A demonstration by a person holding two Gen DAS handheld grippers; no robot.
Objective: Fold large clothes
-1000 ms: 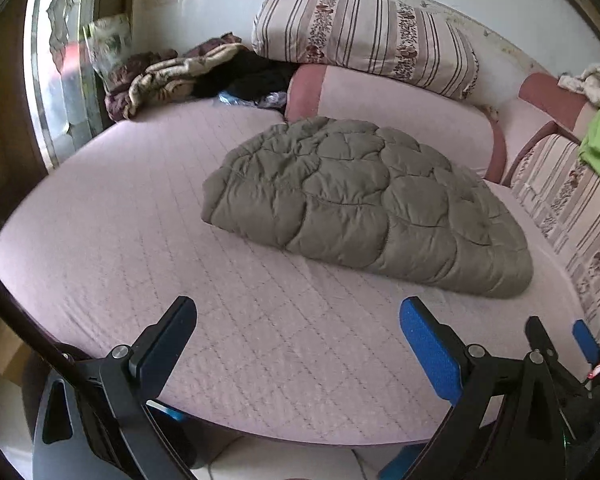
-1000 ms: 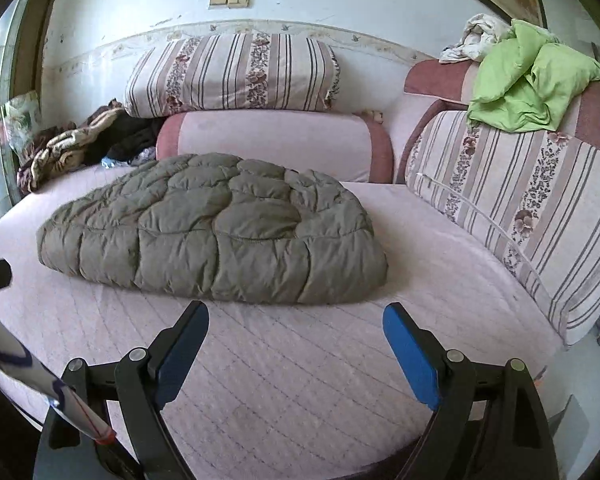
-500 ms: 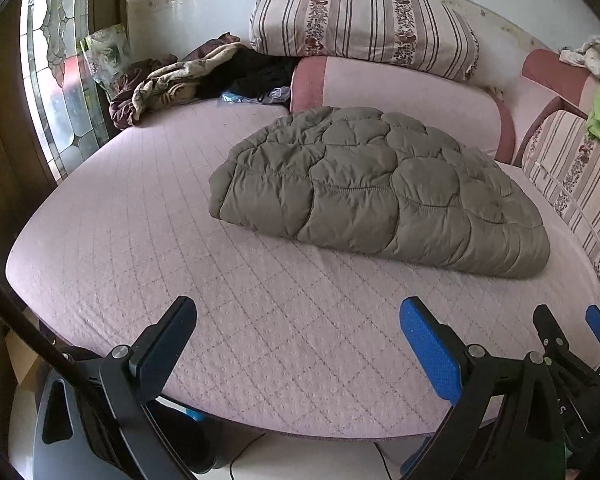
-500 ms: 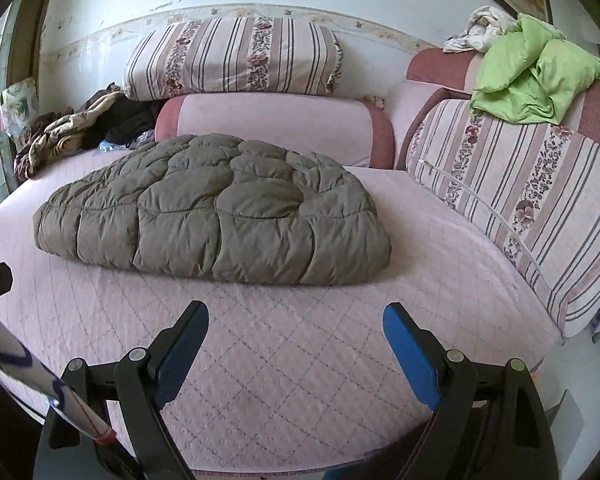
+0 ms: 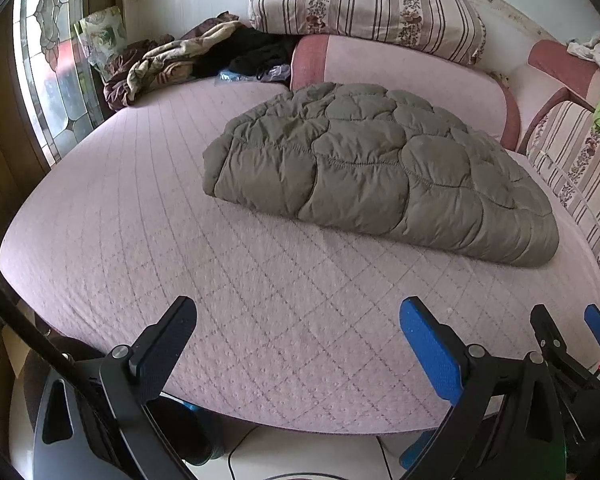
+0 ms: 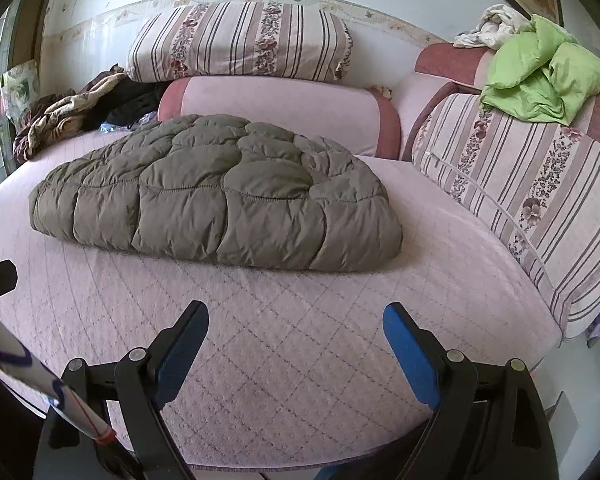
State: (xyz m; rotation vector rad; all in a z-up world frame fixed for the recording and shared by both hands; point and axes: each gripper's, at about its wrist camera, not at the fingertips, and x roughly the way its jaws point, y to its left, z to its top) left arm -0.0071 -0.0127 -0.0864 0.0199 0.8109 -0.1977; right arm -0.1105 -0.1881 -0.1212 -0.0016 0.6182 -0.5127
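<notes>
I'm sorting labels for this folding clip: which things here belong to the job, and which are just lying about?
Belongs to the job:
- olive quilted coat, lying on the bed
- left gripper, jaws open, empty
- right gripper, jaws open, empty
- pink bed cover, the work surface

Just lying about:
- green garment
- striped pillow
- heap of dark and tan clothes

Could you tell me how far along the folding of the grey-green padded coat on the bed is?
Done, by the look of it: the coat lies on the bed as one compact bundle with no sleeve or hem trailing out. In hand: nothing; the left gripper and right gripper are both open, short of the coat. Left: perhaps the green garment on the sofa back, if it counts.
</notes>
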